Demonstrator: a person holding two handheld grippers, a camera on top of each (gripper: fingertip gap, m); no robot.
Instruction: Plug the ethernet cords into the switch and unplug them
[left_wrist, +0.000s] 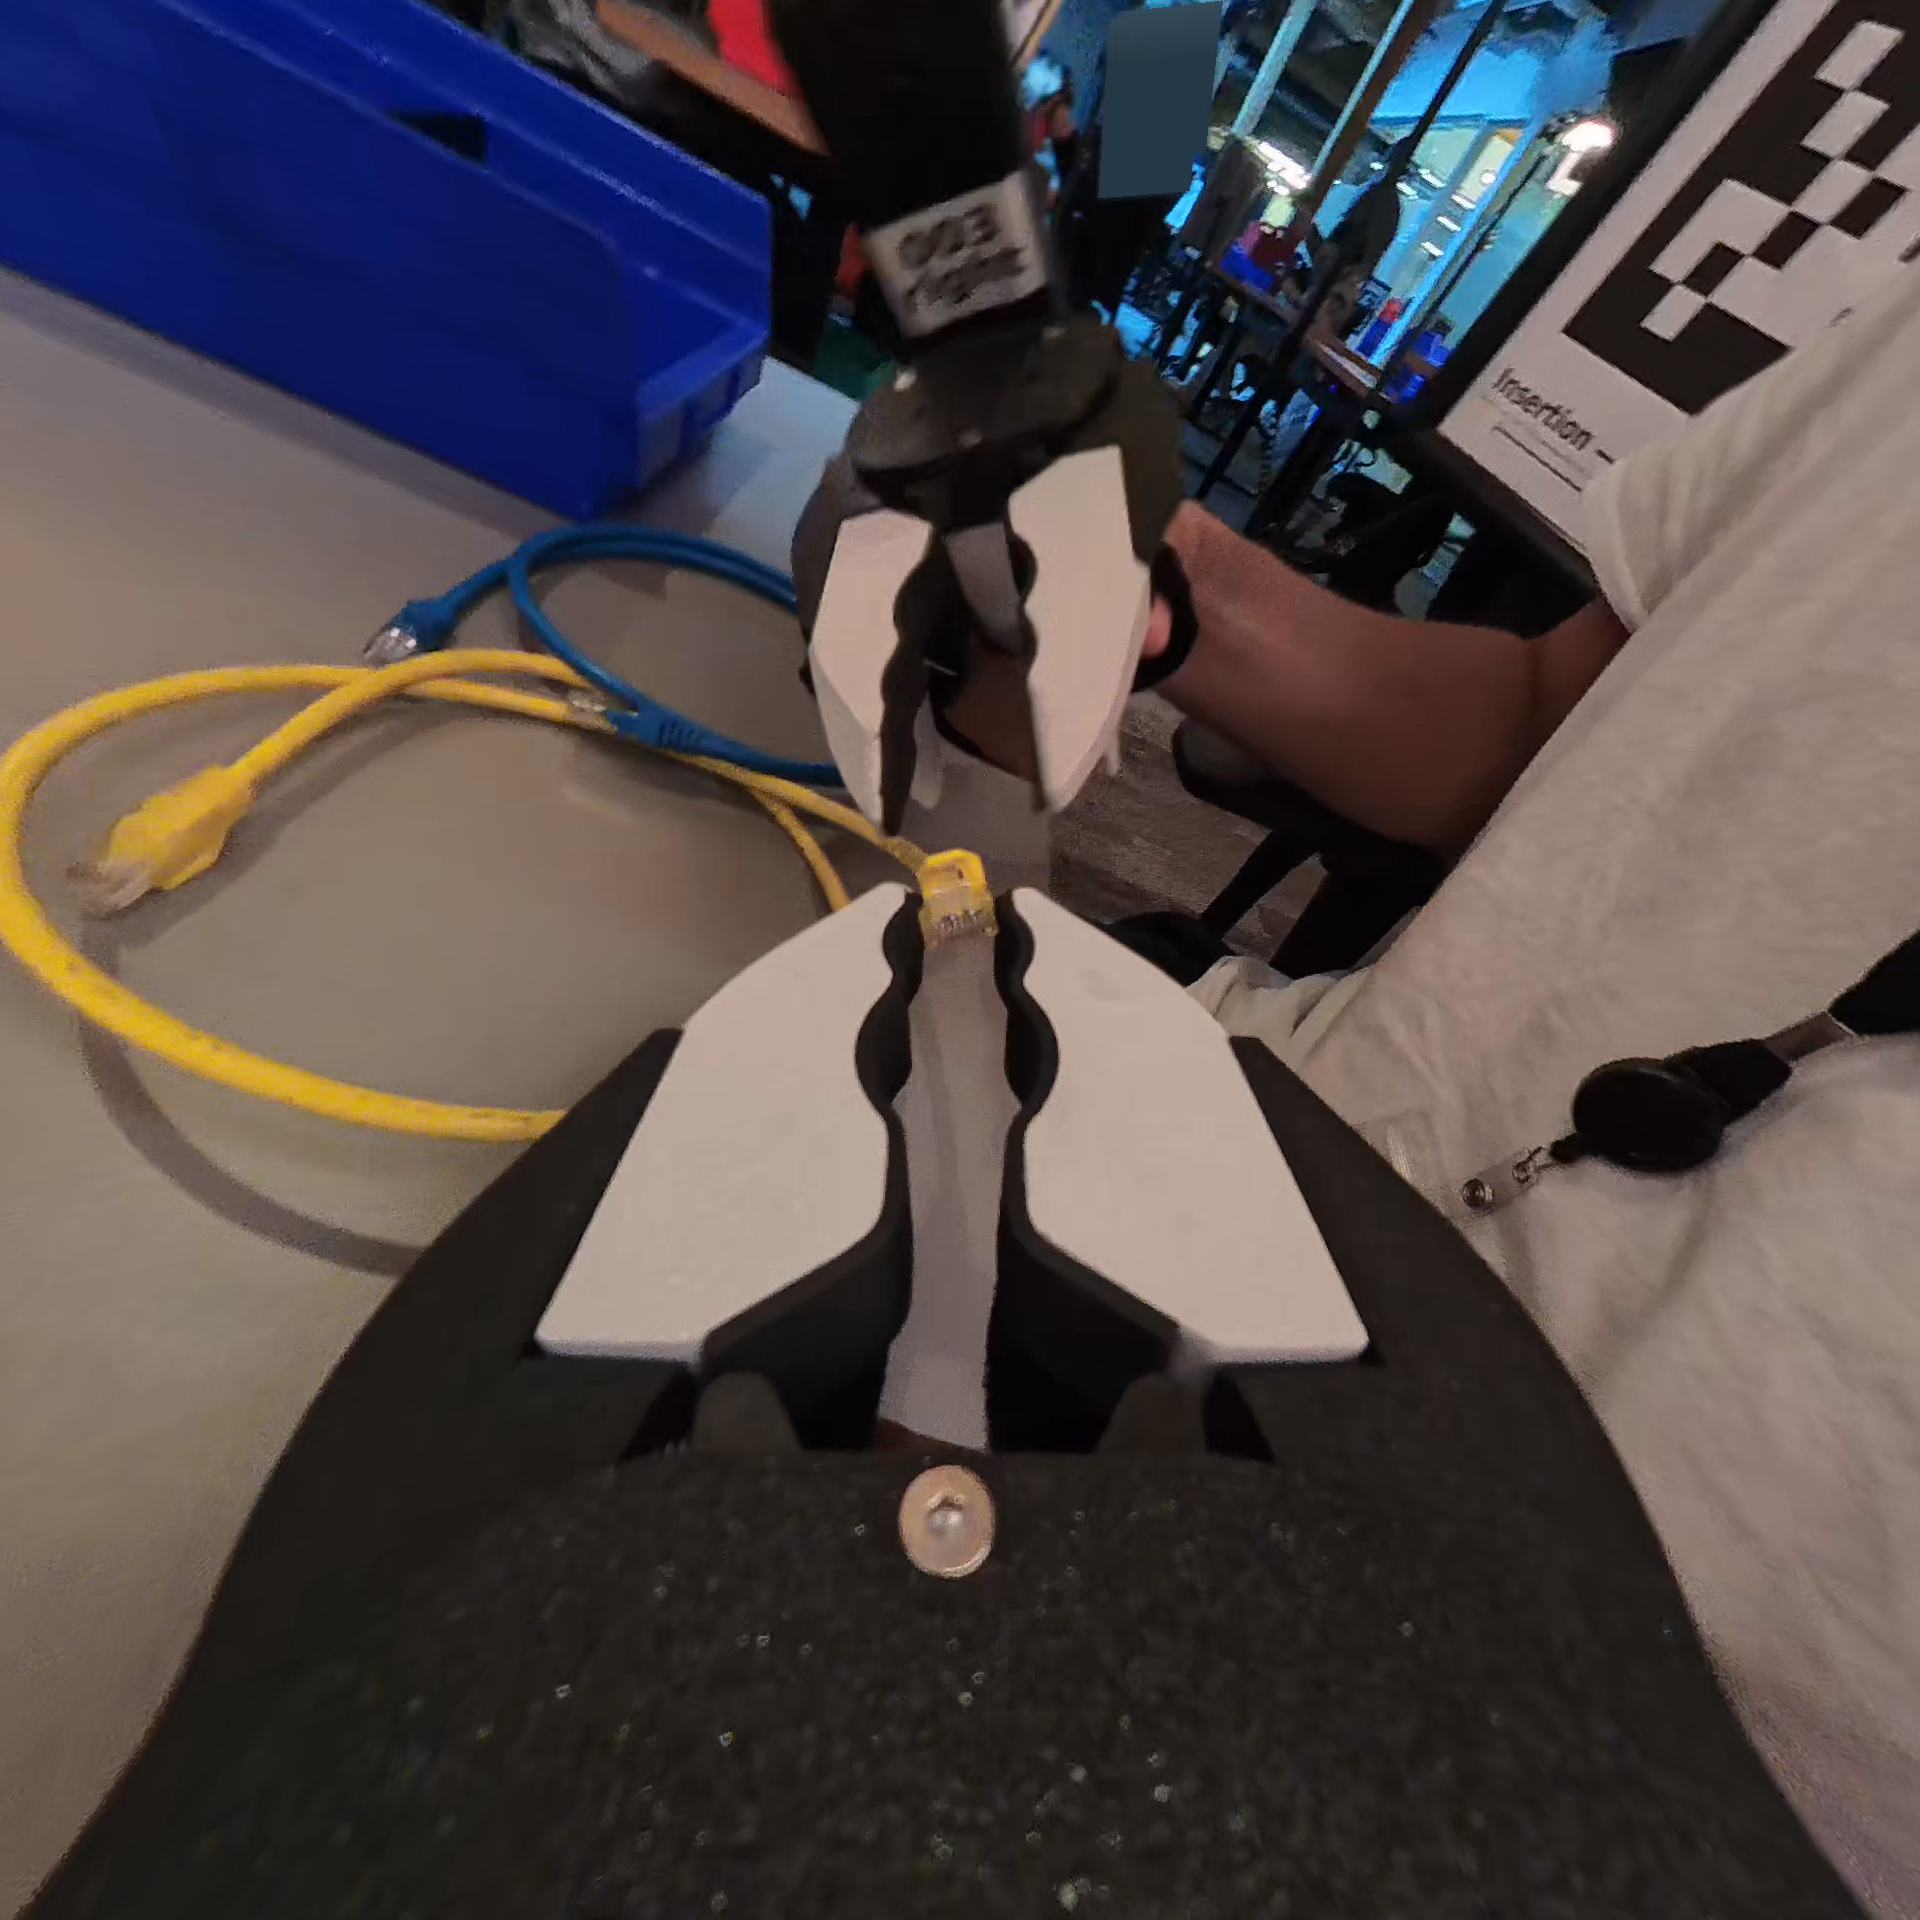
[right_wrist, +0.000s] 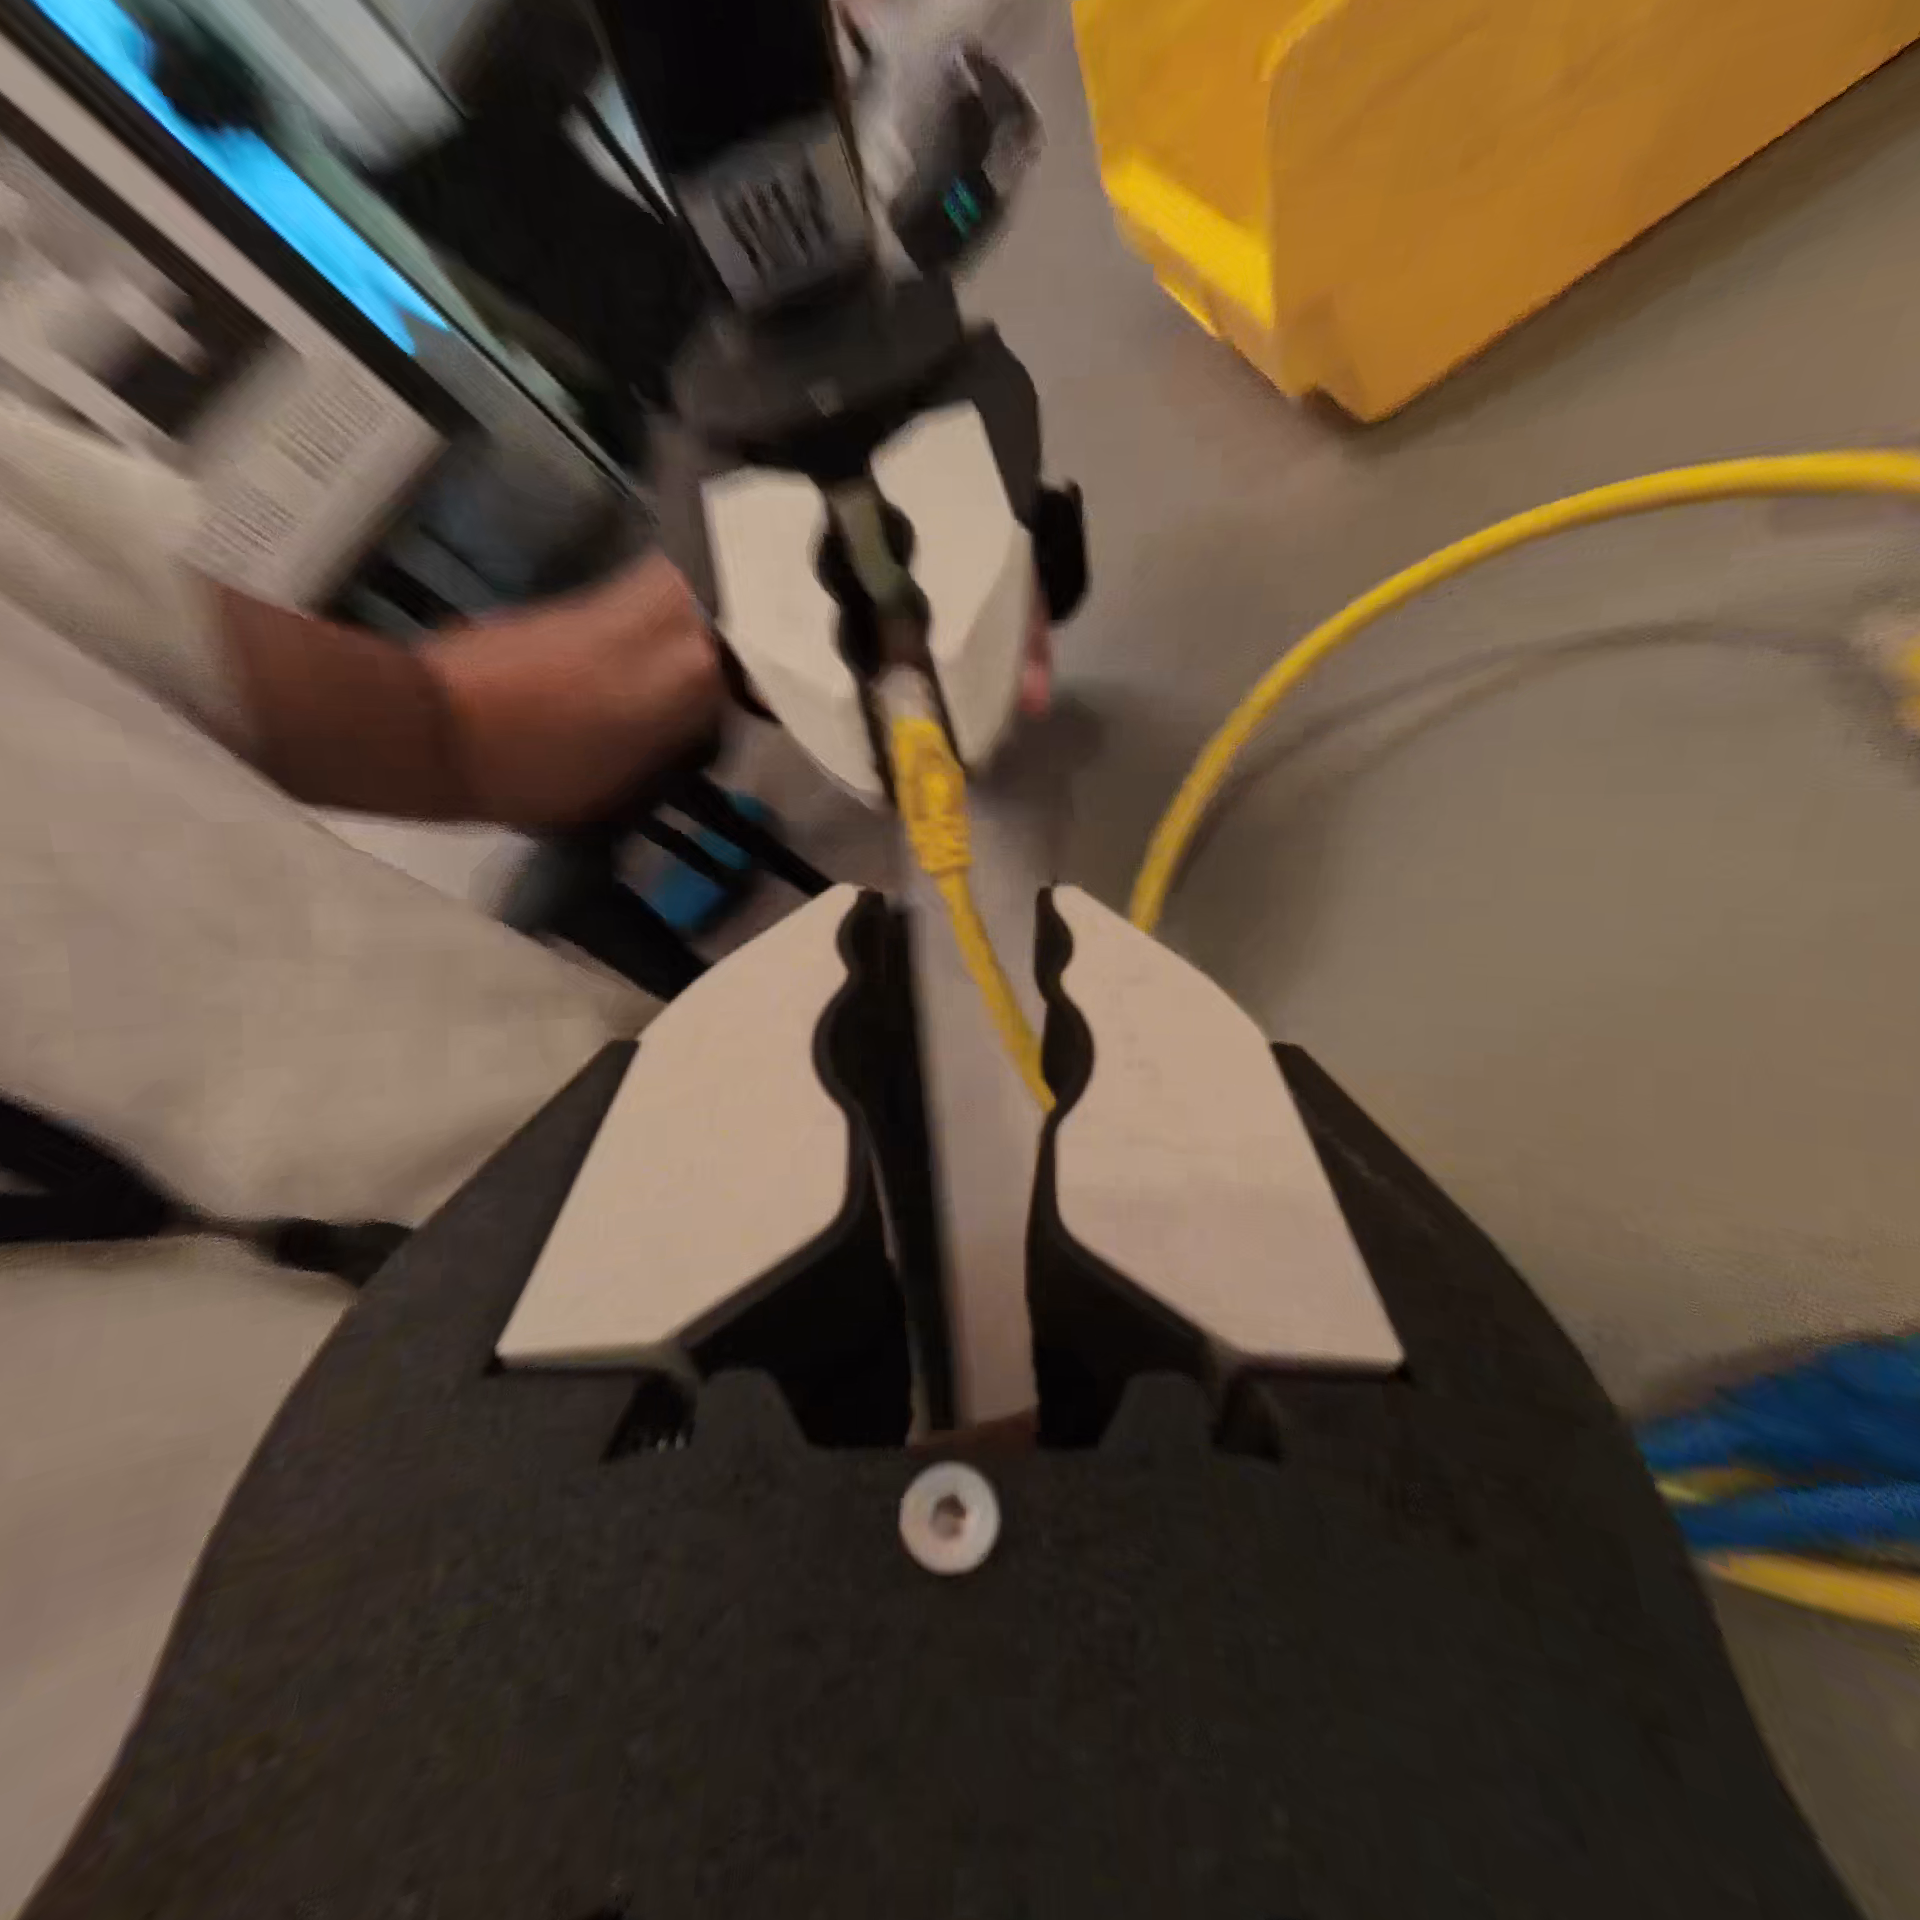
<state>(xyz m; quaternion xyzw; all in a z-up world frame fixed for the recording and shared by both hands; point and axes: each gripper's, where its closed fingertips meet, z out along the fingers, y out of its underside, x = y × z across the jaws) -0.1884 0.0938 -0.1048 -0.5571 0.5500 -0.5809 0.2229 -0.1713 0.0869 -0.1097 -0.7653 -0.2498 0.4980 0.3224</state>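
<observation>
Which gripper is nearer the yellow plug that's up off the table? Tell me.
Left. The left gripper pinches the yellow plug at its fingertips. The right gripper hangs open just above it, with the plug's cable running between its fingers.

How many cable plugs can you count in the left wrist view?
4, perhaps more hidden. One yellow plug is pinched at the left gripper tips; one yellow plug lies far left; two blue plugs lie farther back on the table.
</observation>
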